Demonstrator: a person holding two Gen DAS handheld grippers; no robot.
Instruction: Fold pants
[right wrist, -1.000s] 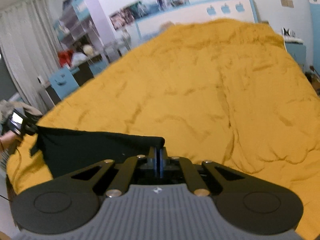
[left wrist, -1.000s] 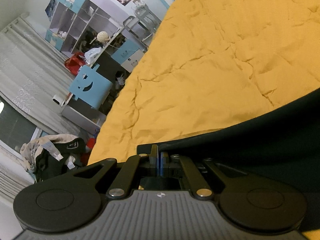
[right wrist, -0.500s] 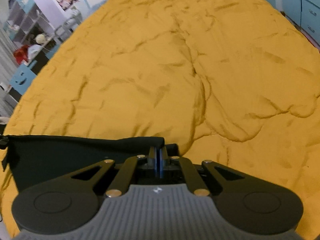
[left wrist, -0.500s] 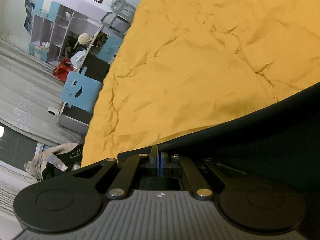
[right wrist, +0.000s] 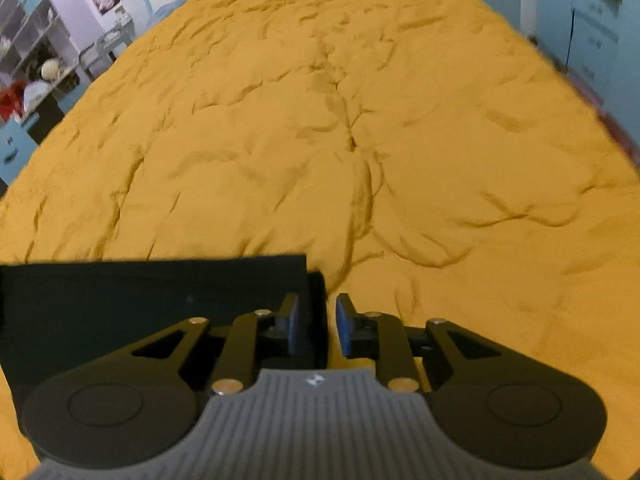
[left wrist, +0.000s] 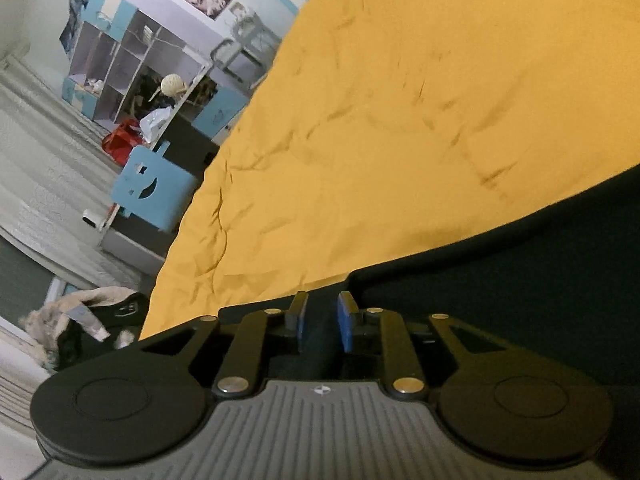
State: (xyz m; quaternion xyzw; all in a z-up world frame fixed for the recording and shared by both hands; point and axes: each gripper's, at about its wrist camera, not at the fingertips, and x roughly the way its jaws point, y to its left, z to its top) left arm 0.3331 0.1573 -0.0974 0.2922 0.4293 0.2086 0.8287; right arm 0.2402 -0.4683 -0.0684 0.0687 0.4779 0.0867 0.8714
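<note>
Pants [right wrist: 152, 296] are laid flat on the bed's yellow duvet [right wrist: 360, 140], at the near edge, so a fold can be set on a level surface. In the right wrist view they fill the 9 o'clock side, top edge straight, right corner just at the claw.

Right claw [right wrist: 318, 322]: jaws are opening, blue pads parted; the pants corner sits in the gap against the left pad, not pinched. Release is judged to be under way because the cloth is already down.

Left claw [left wrist: 322, 322]: jaws likewise opening, dark fabric [left wrist: 500, 300] between the pads, no squeeze seen. Fabric runs off toward 3 o'clock.

Both corners are let go together, probably so the edge stays square. Fold count cannot be told.
</note>
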